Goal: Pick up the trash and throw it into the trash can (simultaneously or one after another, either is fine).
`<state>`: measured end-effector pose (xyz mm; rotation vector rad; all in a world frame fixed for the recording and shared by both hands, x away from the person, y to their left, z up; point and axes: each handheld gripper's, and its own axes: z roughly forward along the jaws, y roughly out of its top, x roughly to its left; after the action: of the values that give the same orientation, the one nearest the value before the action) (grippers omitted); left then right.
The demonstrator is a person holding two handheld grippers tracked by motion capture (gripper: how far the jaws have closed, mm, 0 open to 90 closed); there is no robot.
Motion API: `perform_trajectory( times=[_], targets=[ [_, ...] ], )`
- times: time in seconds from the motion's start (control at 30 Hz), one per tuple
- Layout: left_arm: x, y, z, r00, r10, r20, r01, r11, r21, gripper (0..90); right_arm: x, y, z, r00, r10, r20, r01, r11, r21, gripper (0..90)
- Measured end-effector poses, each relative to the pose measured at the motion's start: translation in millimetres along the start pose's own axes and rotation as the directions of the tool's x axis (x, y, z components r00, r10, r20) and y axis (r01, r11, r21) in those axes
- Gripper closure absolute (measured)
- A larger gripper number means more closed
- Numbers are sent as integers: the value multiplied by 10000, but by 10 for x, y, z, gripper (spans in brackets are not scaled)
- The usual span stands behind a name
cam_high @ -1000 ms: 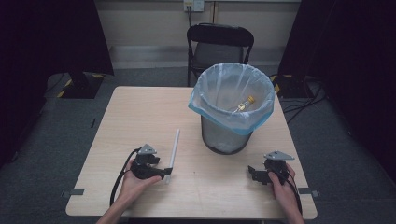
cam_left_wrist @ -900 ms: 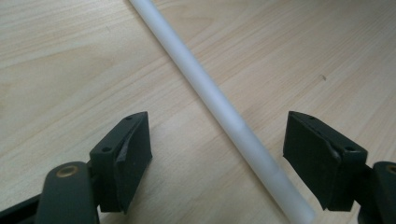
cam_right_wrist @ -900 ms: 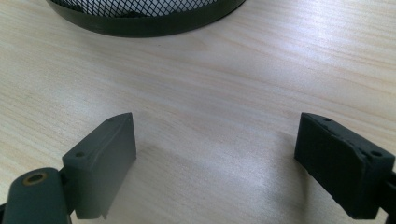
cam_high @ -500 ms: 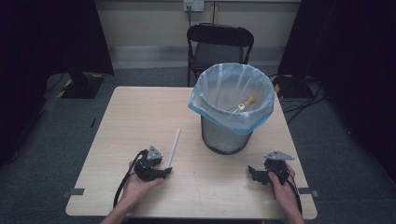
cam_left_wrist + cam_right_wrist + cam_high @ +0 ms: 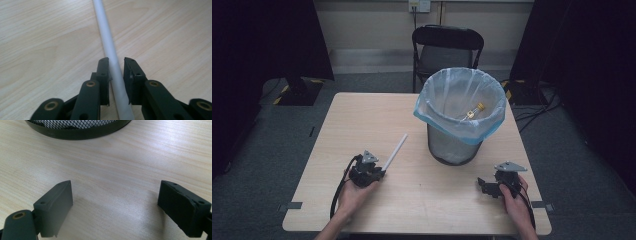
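A white rod (image 5: pixel 394 152) is being gripped at its near end by the left tool (image 5: pixel 371 173) on a pale wooden table (image 5: pixel 362 115), as seen in the high view. In the left gripper view, the rod (image 5: pixel 110 52) is being pinched between the two black jaws of the left tool (image 5: pixel 116 67), which are drawn in close on either side of it, with the rest of the rod lying along the wood grain and running away from the jaws. In the high view the rod is being pointed diagonally towards the far right, its far end lying near a black mesh bin (image 5: pixel 460 120) lined with a pale blue bag (image 5: pixel 447 107). A small brass-coloured item (image 5: pixel 473 111) is being held inside the bin. The right tool (image 5: pixel 488 186) is being rested on the table near the front right corner, well apart from the rod, with a hand (image 5: pixel 516 200) wrapped around it. In the right gripper view, the jaws of the right tool (image 5: pixel 115 200) are being kept wide apart with nothing between them but bare table, and the bin's dark base rim (image 5: pixel 82 131) is being framed just beyond. A black folding chair (image 5: pixel 447 50) is being shown behind the table.
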<state>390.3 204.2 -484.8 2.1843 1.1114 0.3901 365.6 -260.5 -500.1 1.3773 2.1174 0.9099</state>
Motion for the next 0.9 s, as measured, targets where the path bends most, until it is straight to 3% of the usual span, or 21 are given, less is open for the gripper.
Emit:
perform_trajectory(
  times=[0.37, 0.73, 0.8, 0.83, 0.9],
  targets=[
    [77, -13, -9, 9996, -259, 75, 259, 9997, -50, 795, 0, 0, 0, 10000, 2, 0, -2, 10000, 0, 118],
    [222, -76, -50, 9939, -1022, 413, 1049, 9919, -711, 796, -1, 0, 0, 10000, -4, -4, 4, 10000, -1, 118],
    [233, -77, -63, 9939, -1012, 431, 1042, 9917, -756, 796, -1, 0, 0, 10000, -5, -5, 5, 10000, -1, 118],
    [245, -78, -92, 9935, -965, 597, 1027, 9885, -1111, 795, -1, 0, 0, 10000, -7, -6, 7, 10000, -1, 118],
    [254, -73, -111, 9937, -975, 551, 1038, 9868, -1244, 795, -1, 0, 0, 10000, -6, -6, 6, 10000, -2, 118]
  ],
)
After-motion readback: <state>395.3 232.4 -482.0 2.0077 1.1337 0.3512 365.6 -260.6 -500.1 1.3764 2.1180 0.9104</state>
